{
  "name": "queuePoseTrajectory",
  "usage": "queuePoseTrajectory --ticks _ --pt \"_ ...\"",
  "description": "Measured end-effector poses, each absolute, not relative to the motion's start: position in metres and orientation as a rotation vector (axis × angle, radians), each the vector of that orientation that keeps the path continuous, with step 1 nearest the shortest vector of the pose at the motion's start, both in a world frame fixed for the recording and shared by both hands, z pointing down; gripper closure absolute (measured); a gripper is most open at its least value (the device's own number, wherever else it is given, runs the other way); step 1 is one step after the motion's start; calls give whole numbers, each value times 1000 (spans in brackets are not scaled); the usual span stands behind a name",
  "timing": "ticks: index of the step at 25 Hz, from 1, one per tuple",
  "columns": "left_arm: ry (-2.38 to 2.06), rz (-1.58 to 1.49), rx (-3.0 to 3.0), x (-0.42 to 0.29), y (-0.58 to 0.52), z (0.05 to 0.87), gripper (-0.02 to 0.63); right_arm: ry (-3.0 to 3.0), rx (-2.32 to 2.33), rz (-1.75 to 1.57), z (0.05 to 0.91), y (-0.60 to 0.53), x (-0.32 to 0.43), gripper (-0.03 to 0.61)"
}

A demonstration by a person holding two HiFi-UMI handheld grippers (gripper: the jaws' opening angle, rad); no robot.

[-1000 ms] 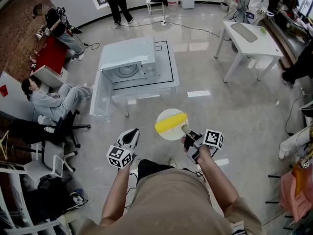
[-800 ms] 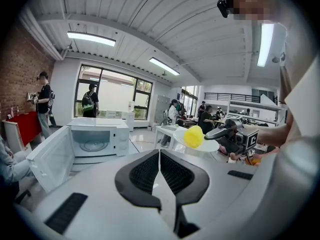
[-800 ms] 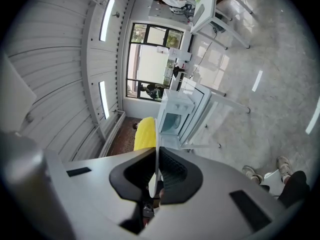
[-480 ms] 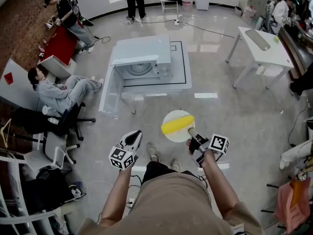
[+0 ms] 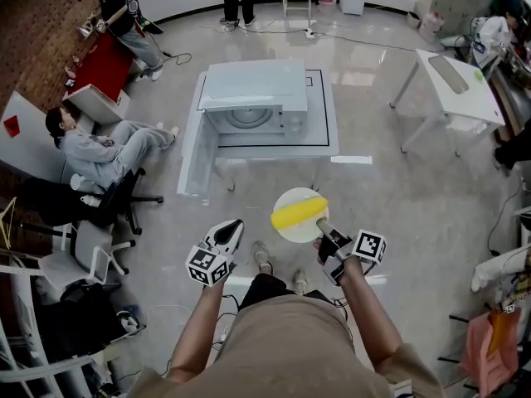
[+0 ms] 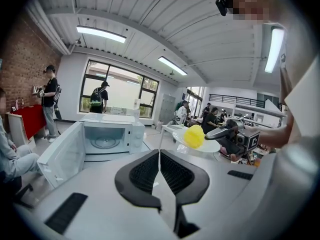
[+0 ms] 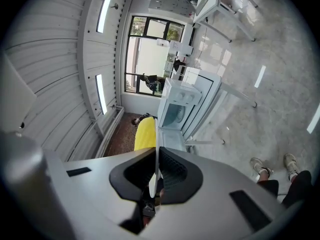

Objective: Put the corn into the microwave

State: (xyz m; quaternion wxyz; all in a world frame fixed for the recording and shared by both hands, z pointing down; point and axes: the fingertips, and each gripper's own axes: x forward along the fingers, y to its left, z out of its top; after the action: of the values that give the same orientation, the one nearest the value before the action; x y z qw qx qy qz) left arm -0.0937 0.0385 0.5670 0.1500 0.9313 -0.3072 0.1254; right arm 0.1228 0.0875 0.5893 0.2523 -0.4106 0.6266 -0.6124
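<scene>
Right gripper: jaws clamped on the rim of the white plate. Corn cob lies loose on the plate, out over the floor, well short of the microwave. Left gripper: jaws pressed together, nothing in them.

Risks: it's an edge-only pinch, so the plate could droop or twist and the cob would roll off. Could also clip the open door going in.

Head view gives the gap to the microwave. Right gripper view shows the plate edge-on between my jaws. Left gripper view has the plate side-on, roughly level, which the head view can't tell me.
</scene>
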Motion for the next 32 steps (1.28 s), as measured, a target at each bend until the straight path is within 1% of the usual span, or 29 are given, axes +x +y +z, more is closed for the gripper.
queuePoseTrajectory --ticks 10,20,32 --pt "-810 341 2698 -127 -43 569 612 1660 -1154 -1643 589 12 83 561" --pt "-727 286 2780 -150 -115 552 612 1627 -1186 -1614 592 -53 46 561" --pt "-682 266 2809 -164 -145 548 612 1601 -1202 -1622 608 -94 23 561"
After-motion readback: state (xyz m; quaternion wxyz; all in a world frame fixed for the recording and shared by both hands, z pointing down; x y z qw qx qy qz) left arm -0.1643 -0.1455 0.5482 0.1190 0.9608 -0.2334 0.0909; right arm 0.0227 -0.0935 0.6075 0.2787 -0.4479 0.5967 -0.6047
